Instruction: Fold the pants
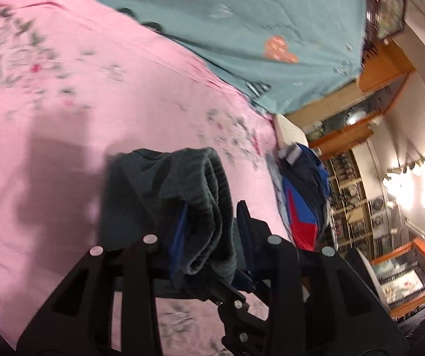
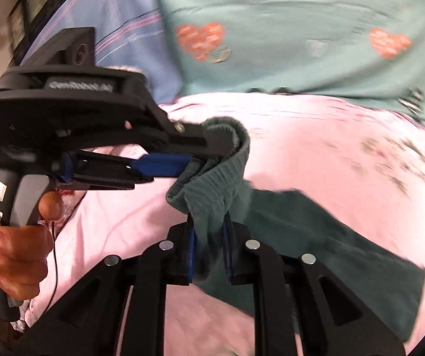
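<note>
Both grippers have the dark green pants (image 2: 286, 225) by the ribbed waistband, lifted just above the pink floral bedspread (image 1: 73, 95). The left hand-held gripper (image 2: 200, 151), held in a bare hand (image 2: 13, 237), comes in from the side with its blue-padded fingers clamped on the bunched waistband. The right hand-held gripper (image 2: 209, 249) is closed on the same band a little lower. The legs trail down to the right and lie on the bedspread. Beyond lies a teal blanket with hearts (image 2: 301, 29), and a red and blue garment (image 1: 304, 201) sits at the bed's edge.
</note>
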Demonstrator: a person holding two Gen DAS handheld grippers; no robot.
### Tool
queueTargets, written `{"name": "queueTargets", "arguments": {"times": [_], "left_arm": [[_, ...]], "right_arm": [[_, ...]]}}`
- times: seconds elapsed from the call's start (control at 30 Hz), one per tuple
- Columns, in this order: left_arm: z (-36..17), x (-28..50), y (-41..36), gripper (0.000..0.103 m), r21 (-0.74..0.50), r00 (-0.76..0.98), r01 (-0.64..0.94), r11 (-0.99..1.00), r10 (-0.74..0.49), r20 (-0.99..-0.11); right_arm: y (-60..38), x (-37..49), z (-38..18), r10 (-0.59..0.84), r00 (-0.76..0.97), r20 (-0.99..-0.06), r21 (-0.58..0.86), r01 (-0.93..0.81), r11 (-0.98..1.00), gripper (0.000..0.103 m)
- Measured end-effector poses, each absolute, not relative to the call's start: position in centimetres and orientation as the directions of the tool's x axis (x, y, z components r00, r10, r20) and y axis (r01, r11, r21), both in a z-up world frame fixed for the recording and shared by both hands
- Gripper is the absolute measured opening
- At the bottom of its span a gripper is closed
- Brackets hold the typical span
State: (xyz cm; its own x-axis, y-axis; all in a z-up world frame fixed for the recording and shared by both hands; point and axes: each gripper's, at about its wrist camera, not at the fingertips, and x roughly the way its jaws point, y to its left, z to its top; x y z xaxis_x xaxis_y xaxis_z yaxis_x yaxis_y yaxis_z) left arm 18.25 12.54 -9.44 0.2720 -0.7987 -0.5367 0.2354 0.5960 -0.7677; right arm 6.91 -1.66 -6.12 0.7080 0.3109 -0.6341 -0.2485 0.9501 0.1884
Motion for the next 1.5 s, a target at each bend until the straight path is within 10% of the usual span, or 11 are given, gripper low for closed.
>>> {"name": "queueTargets", "arguments": {"times": [0.57,0.8,1.07,1.23,1.37,1.5], "left_arm": [[-16.2,13.4,-14.3,0.034,-0.649,-0.068,0.460,0.605,-0.705,-0.706],[-11.3,14.1,-11.1,0.077,-0.615,0.049,0.485,0.622,-0.721,-0.692],[-14.2,16.1,-2.1,0.078,-0.532,0.181,0.331,0.779,-0.606,-0.775],[-18.2,14.3,-1.8,0.078,-0.466,0.125,0.354,0.811,-0.535,-0.836],[-19.0,12.7,-1.7,0.079,-0.438,0.139,0.435,0.787,-0.540,-0.830],[-18.4,12.4,-1.7,0.079,-0.415,0.141,0.468,0.780,-0.530,-0.836]], "right_arm": [[-23.4,1.5,-16.3,0.197,0.583,-0.788,0.400,0.242,0.884,0.020],[-26.6,-1.3,-13.3,0.203,0.600,-0.774,0.417,0.242,0.876,0.043],[-24.7,3.9,-8.0,0.219,0.723,-0.655,0.365,0.050,0.930,0.038],[-24.9,7.2,-14.3,0.154,0.593,-0.791,0.277,0.123,0.953,0.037],[-27.6,5.6,-16.9,0.202,0.576,-0.792,0.331,0.128,0.935,0.010],[-26.8,5.7,-14.6,0.181,0.540,-0.822,0.306,0.151,0.940,0.016]]}}
